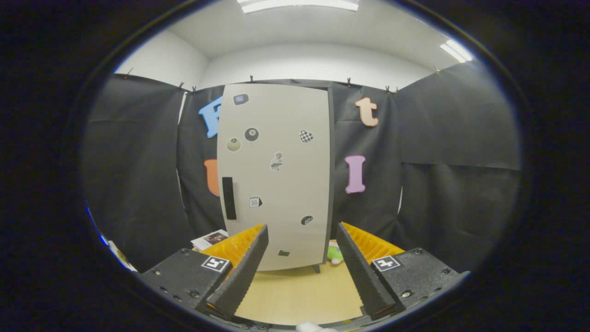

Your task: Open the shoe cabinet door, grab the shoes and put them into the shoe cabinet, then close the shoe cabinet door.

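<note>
Nearest, the tongs [302,251] stand spread wide, their two fingers [244,267] well apart and holding nothing; bare floor [299,295] shows in the gap between them. Each finger carries a small square marker on its block.

Just beyond the fingertips, straight ahead, stands the cabinet [276,175], upright on the floor on a short leg visible at its lower right corner. Its door [286,184] is closed and faces the tongs, pale and flat, with a dark edge running down its right side. A dark vertical handle [229,198] sits on the door's left side, about halfway down, above and beyond the left finger. Several small stickers [251,134] are scattered over the door.

Beside the cabinet's lower right corner, just past the right finger's tip, a small green and pink thing [335,254] lies on the floor; I cannot tell what it is. Left of the cabinet's foot, beyond the left finger, a flat printed sheet [209,239] lies low down, partly hidden by the finger.

Behind the cabinet hangs the black cloth wall [438,184], clipped along its top edge. Above it are white walls and a ceiling with lit panels [299,4].
</note>
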Demonstrator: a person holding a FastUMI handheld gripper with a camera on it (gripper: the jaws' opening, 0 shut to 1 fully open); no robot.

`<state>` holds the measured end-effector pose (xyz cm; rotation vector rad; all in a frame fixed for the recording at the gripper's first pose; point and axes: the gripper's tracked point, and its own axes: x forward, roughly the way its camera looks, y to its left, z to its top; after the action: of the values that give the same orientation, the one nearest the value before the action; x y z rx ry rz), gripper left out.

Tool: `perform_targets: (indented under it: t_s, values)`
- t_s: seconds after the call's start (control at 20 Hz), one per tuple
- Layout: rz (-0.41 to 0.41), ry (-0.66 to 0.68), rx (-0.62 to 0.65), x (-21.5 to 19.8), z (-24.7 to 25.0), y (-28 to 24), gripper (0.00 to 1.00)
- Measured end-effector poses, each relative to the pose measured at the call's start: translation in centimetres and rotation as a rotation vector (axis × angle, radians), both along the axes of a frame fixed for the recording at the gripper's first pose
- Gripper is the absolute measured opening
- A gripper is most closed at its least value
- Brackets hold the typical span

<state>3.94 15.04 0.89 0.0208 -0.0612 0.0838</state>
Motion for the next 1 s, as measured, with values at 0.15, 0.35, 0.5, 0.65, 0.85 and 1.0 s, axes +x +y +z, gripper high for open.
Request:
perform_targets:
  t_s: [0.15,0.35,0.5,0.65,0.85,1.0]
  values:
    - [-0.021,-0.003,0.006,-0.9,-0.5,-1.1,0.98]
    - [-0.03,0.004,0.016,-1.8,-1.2,-1.6,0.98]
    - [-0.036,0.01,0.01,-2.1,-1.6,-1.9,0.98]
    - [-0.036,0.009,0.012,-2.4,-1.7,-1.8,0.98]
    - [-0.042,-0.006,0.006,-2.8,-1.4,-1.9,0.98]
    - [-0.038,-0.01,0.003,-3.1,-1.3,-1.6,0.98]
